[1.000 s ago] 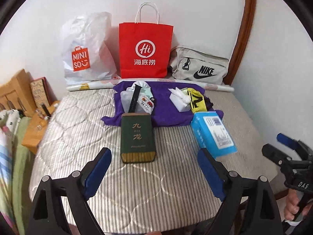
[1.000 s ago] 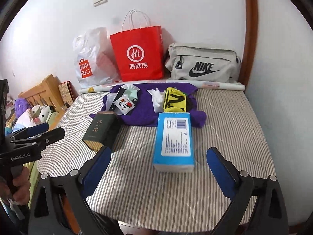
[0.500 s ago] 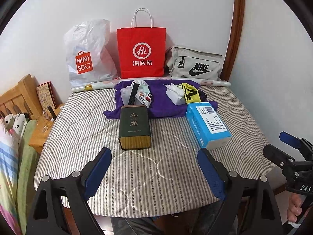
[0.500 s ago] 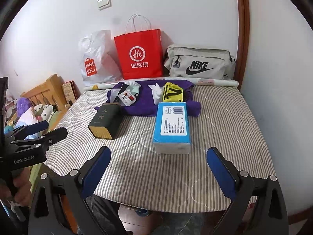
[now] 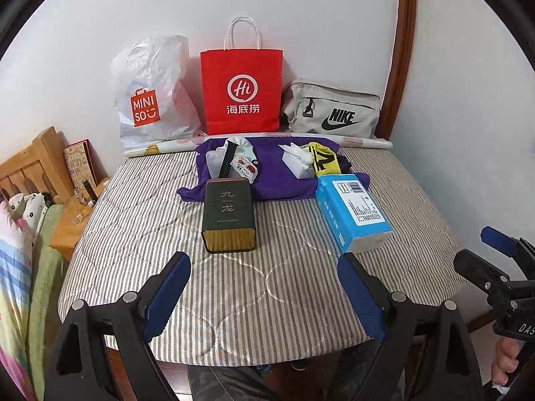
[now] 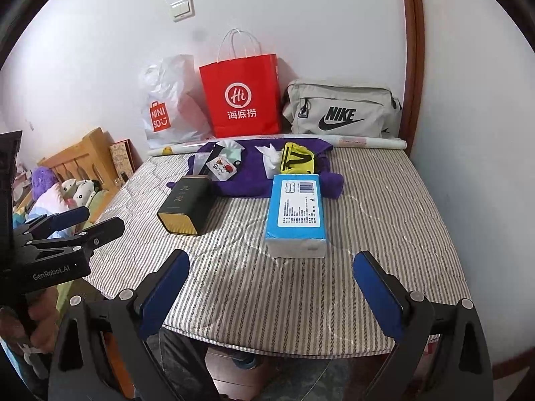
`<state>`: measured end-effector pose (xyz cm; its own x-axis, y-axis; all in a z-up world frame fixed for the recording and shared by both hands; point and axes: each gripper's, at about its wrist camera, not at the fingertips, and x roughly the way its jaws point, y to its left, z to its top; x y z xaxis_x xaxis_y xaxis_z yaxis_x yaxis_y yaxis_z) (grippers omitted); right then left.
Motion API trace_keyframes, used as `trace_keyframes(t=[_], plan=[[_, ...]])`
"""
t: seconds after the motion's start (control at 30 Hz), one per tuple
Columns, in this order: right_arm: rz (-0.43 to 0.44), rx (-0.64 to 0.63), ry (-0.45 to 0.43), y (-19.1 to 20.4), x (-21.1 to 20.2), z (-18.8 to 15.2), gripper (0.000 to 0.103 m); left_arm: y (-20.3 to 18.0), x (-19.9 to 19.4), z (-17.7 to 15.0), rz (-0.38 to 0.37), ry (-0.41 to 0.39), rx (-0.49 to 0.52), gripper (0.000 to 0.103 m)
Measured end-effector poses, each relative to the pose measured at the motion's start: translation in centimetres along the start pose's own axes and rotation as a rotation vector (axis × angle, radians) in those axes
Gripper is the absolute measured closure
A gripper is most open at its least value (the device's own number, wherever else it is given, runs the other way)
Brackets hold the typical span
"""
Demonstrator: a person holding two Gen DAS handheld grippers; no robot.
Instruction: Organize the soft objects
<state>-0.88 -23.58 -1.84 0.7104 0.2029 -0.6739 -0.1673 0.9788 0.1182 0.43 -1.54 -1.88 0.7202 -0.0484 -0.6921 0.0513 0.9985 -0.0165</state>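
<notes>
A purple cloth (image 5: 267, 167) (image 6: 254, 173) lies at the back of the striped table (image 5: 260, 287) (image 6: 301, 287). On it are a yellow-black fabric piece (image 5: 322, 158) (image 6: 297, 163), a white tissue pack (image 5: 297, 163) (image 6: 271, 158) and small printed pouches (image 5: 245, 167) (image 6: 222, 167). A blue tissue pack (image 5: 352, 212) (image 6: 297, 212) and a dark green tin (image 5: 228, 215) (image 6: 187, 205) lie in front. My left gripper (image 5: 264, 289) and right gripper (image 6: 271, 292) are open and empty, held at the table's near edge.
A white Miniso bag (image 5: 150, 100), a red paper bag (image 5: 240, 90) and a grey Nike bag (image 5: 331, 112) stand against the back wall behind a paper roll (image 5: 364, 142). A wooden bed frame (image 5: 30, 163) and bedside stand are left. A wall is right.
Both grippers have pulled back from the table and risen, so the whole tabletop and its near edge now show. Nothing on the table has moved.
</notes>
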Motion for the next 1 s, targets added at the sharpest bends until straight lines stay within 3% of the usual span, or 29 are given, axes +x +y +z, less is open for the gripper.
trace_keyframes(t=[1.0], plan=[[0.004,-0.017,-0.007,0.55,-0.14,-0.08,0.005,0.24,0.16,-0.24,-0.01,0.006,-0.01,0.014]])
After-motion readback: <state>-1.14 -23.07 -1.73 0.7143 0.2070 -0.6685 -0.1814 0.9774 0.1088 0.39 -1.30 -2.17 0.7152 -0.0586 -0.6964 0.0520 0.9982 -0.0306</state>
